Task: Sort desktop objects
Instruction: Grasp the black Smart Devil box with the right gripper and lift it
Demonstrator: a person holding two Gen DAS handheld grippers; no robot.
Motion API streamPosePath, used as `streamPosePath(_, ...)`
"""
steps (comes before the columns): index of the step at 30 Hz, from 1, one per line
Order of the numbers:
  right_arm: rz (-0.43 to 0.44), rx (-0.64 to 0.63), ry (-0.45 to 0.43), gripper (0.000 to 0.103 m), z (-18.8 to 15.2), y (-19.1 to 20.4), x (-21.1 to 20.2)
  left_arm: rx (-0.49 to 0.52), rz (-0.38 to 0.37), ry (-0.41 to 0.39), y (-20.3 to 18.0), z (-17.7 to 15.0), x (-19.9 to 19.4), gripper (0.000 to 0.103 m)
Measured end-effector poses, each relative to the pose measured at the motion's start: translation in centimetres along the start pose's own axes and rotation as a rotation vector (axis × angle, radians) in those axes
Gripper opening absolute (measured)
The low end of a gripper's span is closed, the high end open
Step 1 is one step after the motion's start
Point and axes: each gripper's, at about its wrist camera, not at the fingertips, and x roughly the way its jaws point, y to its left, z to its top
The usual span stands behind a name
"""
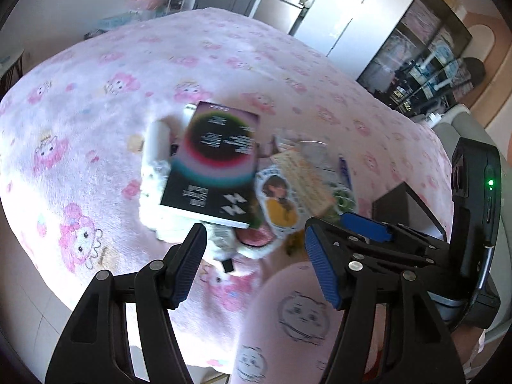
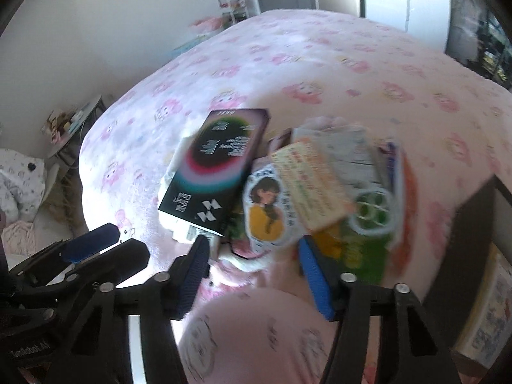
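Blurred pile at frame centre, black box [image 1: 211,166] hiding items beneath, both tools [image 1: 252,265] [image 2: 252,272] spread and empty, lower edges cut off.

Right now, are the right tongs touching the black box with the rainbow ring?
Cannot tell. In the blurred right wrist view, the right tongs sit just below the black box.

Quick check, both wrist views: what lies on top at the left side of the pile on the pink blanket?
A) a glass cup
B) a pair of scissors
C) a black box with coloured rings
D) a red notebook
C: the black box printed with coloured rings lies tilted over the white items at the pile's left, on the pink blanket; the right wrist view shows it too.
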Motion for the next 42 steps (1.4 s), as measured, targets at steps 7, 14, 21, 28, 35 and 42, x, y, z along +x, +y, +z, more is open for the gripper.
streamPosePath(7,0.046,0.002,0.071,0.049,1.6,0.3,4.3,-0.040,0.009,0.010,2.7,1.2,3.3,0.065)
streamPosePath(14,0.104,0.032,0.109,0.049,2.9,-0.2,7.2,-0.171,0.033,0.002,7.7,3.5,7.3,0.053)
streamPosePath(21,0.151,0.010,0.114,0.049,4.4,0.6,9.3,-0.231,-0.041,0.032,9.7,5.2,10.7,0.051)
streamPosePath(28,0.161,0.019,0.157,0.043,4.5,1.1,10.6,-0.207,-0.072,0.097,8.3,4.3,11.0,0.048)
streamPosePath(35,0.152,0.005,0.173,0.042,3.0,-0.1,8.2,-0.223,-0.170,0.165,8.1,2.4,10.7,0.048)
streamPosePath(42,0.198,0.014,0.194,0.042,2.8,-0.2,10.1,-0.297,-0.169,0.161,8.9,2.5,12.4,0.055)
